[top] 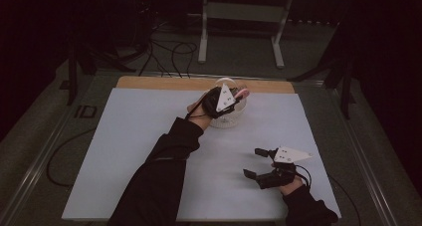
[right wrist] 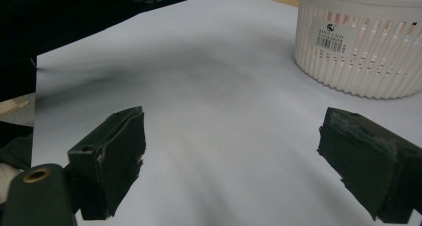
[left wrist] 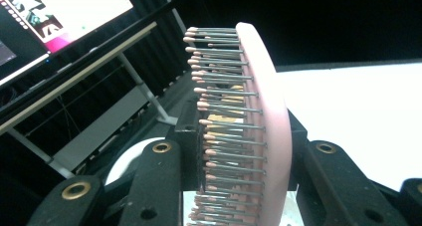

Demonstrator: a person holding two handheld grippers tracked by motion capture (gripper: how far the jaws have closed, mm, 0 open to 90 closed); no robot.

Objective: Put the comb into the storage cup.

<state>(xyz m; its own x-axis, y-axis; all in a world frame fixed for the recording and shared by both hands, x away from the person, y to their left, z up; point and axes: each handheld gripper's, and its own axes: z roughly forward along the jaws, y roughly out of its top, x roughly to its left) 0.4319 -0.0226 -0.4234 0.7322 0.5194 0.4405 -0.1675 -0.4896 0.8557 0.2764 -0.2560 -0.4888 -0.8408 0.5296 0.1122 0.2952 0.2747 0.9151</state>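
A pink hairbrush (left wrist: pixel 271 111) with metal bristles stands on edge between the jaws of my left gripper (left wrist: pixel 244 141), which is shut on it. In the high view that left gripper (top: pixel 233 100) hovers over a white slatted basket (top: pixel 230 119) at the far middle of the table, and the pink hairbrush (top: pixel 242 92) sticks out over the rim. My right gripper (top: pixel 252 162) rests low at the near right, open with nothing between its jaws. In the right gripper view the right gripper (right wrist: pixel 234 151) points toward the basket (right wrist: pixel 358 52).
A pale sheet (top: pixel 149 151) covers the table, with a wooden strip (top: pixel 149 82) along its far edge. Beyond the table are cables on the floor and a grey metal stand (top: pixel 239 12). A lit monitor (left wrist: pixel 54 17) stands in the left gripper view.
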